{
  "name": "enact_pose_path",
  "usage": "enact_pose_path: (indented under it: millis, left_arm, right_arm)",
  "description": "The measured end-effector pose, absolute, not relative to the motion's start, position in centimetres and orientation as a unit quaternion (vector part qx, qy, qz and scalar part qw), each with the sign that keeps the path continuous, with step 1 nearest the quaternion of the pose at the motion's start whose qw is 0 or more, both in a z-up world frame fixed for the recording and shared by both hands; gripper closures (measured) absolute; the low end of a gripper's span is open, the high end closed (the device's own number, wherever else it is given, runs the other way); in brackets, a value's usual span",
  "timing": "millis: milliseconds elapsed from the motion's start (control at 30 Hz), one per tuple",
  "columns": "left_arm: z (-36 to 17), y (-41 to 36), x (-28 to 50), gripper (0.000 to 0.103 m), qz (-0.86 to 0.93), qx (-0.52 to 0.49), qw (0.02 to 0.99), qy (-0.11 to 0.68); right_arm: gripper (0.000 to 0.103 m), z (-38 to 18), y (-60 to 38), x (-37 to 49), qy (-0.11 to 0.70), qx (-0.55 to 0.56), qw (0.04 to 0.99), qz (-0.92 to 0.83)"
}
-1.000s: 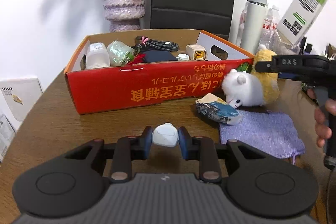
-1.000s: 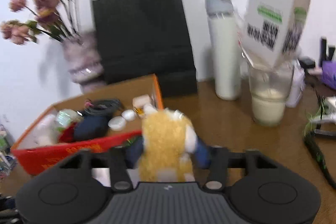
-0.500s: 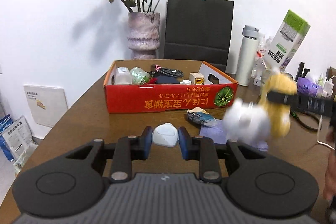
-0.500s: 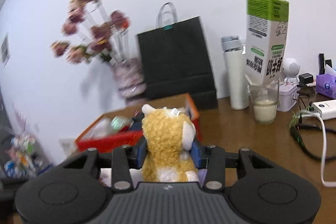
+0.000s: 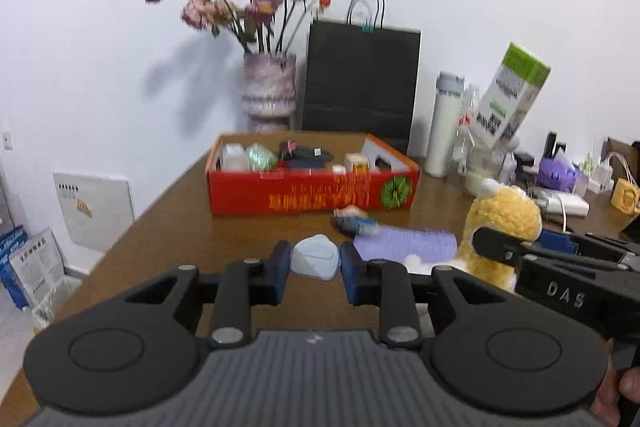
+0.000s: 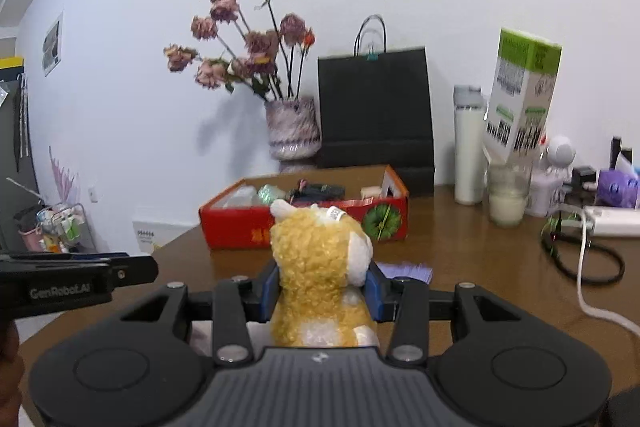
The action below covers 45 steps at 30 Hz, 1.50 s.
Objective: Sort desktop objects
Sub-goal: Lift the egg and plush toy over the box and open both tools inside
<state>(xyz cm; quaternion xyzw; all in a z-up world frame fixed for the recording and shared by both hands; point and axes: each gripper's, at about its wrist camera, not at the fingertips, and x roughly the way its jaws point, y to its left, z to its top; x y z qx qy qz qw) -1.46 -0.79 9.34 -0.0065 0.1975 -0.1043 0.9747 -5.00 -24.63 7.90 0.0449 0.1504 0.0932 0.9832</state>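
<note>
The left gripper (image 5: 315, 261) is clamped on a small pale earbud case (image 5: 315, 258), held between its blue pads above the wooden table (image 5: 168, 223). The right gripper (image 6: 322, 291) squeezes a yellow plush toy (image 6: 320, 267) around its middle (its head faces away from the camera), lifted clear of the table. Ahead of both stands a red cardboard box (image 5: 312, 193) already holding a jumble of small items. Between the box and the grippers lie a purple cloth (image 5: 404, 243) and, just beside it, a crumpled wrapper (image 5: 354, 221).
</note>
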Motion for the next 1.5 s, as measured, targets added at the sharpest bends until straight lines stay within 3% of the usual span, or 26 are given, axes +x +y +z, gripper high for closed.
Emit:
enact_pose_path:
  millis: [300, 533, 767, 900, 1033, 1300, 1500]
  left_arm:
    - [16.4, 0.2, 2.3, 0.075, -0.109, -0.009, 0.987, 0.119]
    - [20.8, 0.5, 10.0, 0.075, -0.135, -0.036, 0.984, 0.112]
    - [22.4, -1.0, 19.8, 0.075, -0.112, -0.014, 0.983, 0.143]
    - [23.2, -1.5, 24.9, 0.075, -0.125, -0.013, 0.973, 0.191]
    - [21.7, -2.3, 31.1, 0.075, -0.134, -0.02, 0.947, 0.292]
    - [11.1, -4.0, 38.8, 0.075, -0.11, -0.024, 0.883, 0.455]
    - [4.9, -5.8, 39.5, 0.075, -0.11, 0.025, 0.846, 0.522]
  right_arm:
    - [0.061, 14.9, -25.6, -0.5, 0.071, 0.033, 0.994, 0.081]
    - [0.061, 21.0, -26.9, 6.6, 0.025, 0.021, 0.997, 0.068]
    - [0.061, 25.2, -27.0, 14.3, 0.039, -0.011, 0.997, 0.062]
    - [0.061, 25.8, -26.8, 19.6, 0.105, -0.018, 0.991, 0.078]
    - [0.061, 24.0, -25.7, 26.1, 0.211, -0.051, 0.973, 0.083]
    - [0.061, 15.0, -25.2, 38.1, 0.441, 0.016, 0.893, 0.091]
    - [0.061, 6.7, -22.7, 39.9, 0.53, -0.036, 0.844, 0.07]
